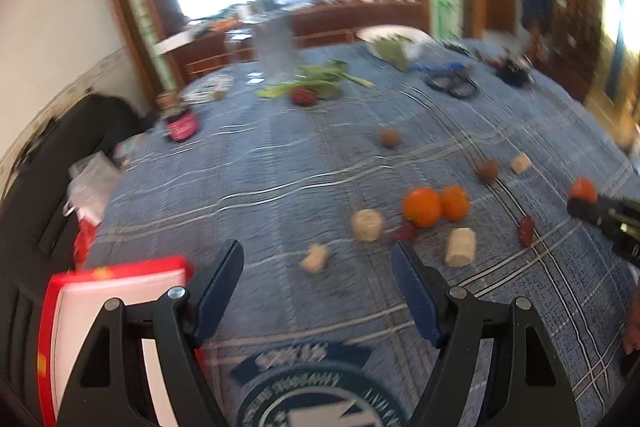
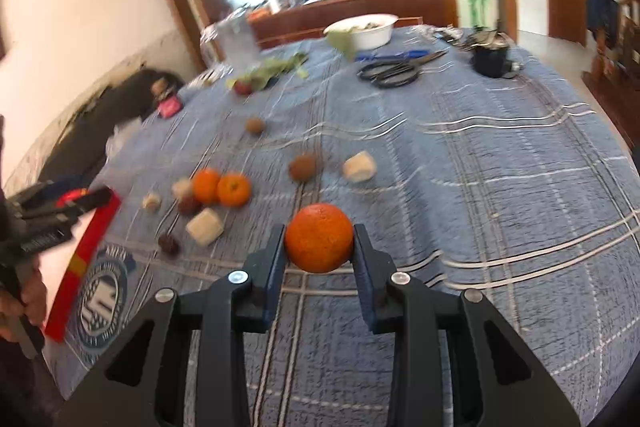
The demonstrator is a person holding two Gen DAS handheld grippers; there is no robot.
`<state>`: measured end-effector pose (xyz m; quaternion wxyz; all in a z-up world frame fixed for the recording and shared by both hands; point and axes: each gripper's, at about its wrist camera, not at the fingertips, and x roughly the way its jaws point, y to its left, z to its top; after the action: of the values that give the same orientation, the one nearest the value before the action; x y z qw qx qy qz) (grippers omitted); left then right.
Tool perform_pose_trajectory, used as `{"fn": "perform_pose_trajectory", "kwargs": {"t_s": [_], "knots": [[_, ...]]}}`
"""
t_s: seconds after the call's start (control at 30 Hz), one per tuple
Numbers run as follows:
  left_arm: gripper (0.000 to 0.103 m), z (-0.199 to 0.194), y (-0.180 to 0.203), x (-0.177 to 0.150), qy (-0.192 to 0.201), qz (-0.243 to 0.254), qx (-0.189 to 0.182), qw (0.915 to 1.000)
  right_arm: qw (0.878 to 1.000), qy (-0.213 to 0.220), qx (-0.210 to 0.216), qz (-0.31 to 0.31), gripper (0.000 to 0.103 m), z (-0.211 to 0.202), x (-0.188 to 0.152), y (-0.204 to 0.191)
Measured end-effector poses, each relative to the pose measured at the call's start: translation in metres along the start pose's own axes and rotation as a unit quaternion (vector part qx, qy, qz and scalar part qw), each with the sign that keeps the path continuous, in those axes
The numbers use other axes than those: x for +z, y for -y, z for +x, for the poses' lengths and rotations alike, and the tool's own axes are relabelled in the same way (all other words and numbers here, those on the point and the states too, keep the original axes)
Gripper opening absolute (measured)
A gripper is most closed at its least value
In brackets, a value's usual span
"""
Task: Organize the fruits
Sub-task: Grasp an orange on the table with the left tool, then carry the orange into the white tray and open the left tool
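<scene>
My right gripper [image 2: 319, 233] is shut on an orange [image 2: 319, 238], held just above the blue checked tablecloth [image 2: 480, 187]; the left wrist view catches that same orange [image 1: 583, 190] at its right edge. My left gripper [image 1: 317, 249] stands open with nothing gripped, and a pale chunk [image 1: 315, 259] lies on the cloth beyond its tips. Two more oranges [image 1: 422, 207] sit side by side mid-table. Around them are other pale chunks [image 1: 367, 225], red dates [image 1: 405, 233] and brown round fruits [image 1: 488, 171]. A red-rimmed box [image 1: 120, 269] lies under the left gripper's left finger.
At the far end of the table are leafy greens [image 1: 320, 79], a clear container [image 1: 276, 47], a white bowl [image 2: 364, 27], scissors [image 2: 392, 71] and a dark cup [image 2: 492, 61]. A red jar [image 1: 182, 125] stands at the left edge. A hand [image 2: 32, 295] holds the left gripper.
</scene>
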<state>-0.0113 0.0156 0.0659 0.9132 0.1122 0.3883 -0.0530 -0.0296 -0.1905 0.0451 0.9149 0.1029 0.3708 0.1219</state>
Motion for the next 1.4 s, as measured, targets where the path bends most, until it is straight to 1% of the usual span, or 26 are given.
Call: {"fn": "perform_pose_trajectory", "kwargs": {"t_s": [0.1,0.23,0.27,0.33,0.37,0.43,0.47,0.6,0.67,0.7,0.73,0.77,0.8,0.83,0.93,1.07,1.17,1.27,1.33,1.4], "knots": [[0.076,0.020,0.015,0.011,-0.026,0.031,-0.030,0.9987,1.000,0.007,-0.003,0.025,0.034,-0.002,0.002,0.008],[0.076,0.039,0.032,0.021,-0.047,0.070,-0.062,0.9945,0.999,0.010,-0.001,0.045,0.034,-0.003,0.005,0.016],[0.076,0.043,0.033,0.023,-0.053,0.076,-0.065,0.9936,0.999,0.010,0.002,0.048,0.034,-0.003,0.005,0.018],[0.069,0.054,0.038,0.027,-0.065,0.088,-0.067,0.9917,0.999,0.011,0.005,0.052,0.034,-0.004,0.005,0.020],[0.064,0.059,0.039,0.028,-0.072,0.093,-0.069,0.9906,0.999,0.013,0.005,0.053,0.034,-0.004,0.006,0.020],[0.063,0.065,0.040,0.030,-0.080,0.094,-0.087,0.9885,0.998,0.012,0.010,0.053,0.034,-0.004,0.006,0.020],[0.062,0.068,0.041,0.032,-0.083,0.096,-0.090,0.9878,0.998,0.012,0.010,0.054,0.034,-0.004,0.006,0.020],[0.062,0.078,0.054,0.034,-0.097,0.130,-0.100,0.9817,0.998,0.012,0.011,0.056,0.034,-0.004,0.006,0.021],[0.062,0.085,0.058,0.034,-0.108,0.134,-0.101,0.9798,0.998,0.013,0.012,0.056,0.034,-0.004,0.006,0.021],[0.061,0.087,0.058,0.035,-0.107,0.132,-0.104,0.9799,0.998,0.013,0.014,0.057,0.034,-0.004,0.006,0.021],[0.059,0.090,0.057,0.037,-0.110,0.128,-0.108,0.9797,0.998,0.013,0.014,0.057,0.034,-0.003,0.006,0.022],[0.055,0.093,0.056,0.037,-0.118,0.121,-0.116,0.9788,0.998,0.014,0.013,0.056,0.034,-0.003,0.006,0.022],[0.046,0.097,0.054,0.037,-0.123,0.112,-0.125,0.9781,0.998,0.014,0.013,0.056,0.034,-0.003,0.006,0.022],[0.046,0.099,0.052,0.038,-0.123,0.109,-0.129,0.9780,0.998,0.013,0.014,0.057,0.034,-0.003,0.006,0.022],[0.034,0.103,0.050,0.040,-0.121,0.096,-0.143,0.9776,0.998,0.012,0.012,0.057,0.034,-0.003,0.006,0.021],[0.034,0.100,0.054,0.038,-0.110,0.102,-0.141,0.9787,0.998,0.008,0.010,0.054,0.034,0.000,0.006,0.021],[0.034,0.092,0.049,0.036,-0.100,0.086,-0.138,0.9817,0.999,0.006,0.008,0.052,0.034,0.002,0.006,0.022],[0.034,0.070,0.037,0.033,-0.075,0.067,-0.133,0.9860,0.999,0.013,0.002,0.050,0.034,0.002,0.006,0.023],[0.034,0.044,0.023,0.029,-0.048,0.043,-0.131,0.9893,0.999,0.014,-0.001,0.048,0.034,0.002,0.006,0.023],[0.034,0.014,0.005,0.020,-0.021,0.021,-0.118,0.9925,0.999,0.013,-0.007,0.046,0.034,0.004,0.006,0.024]]}}
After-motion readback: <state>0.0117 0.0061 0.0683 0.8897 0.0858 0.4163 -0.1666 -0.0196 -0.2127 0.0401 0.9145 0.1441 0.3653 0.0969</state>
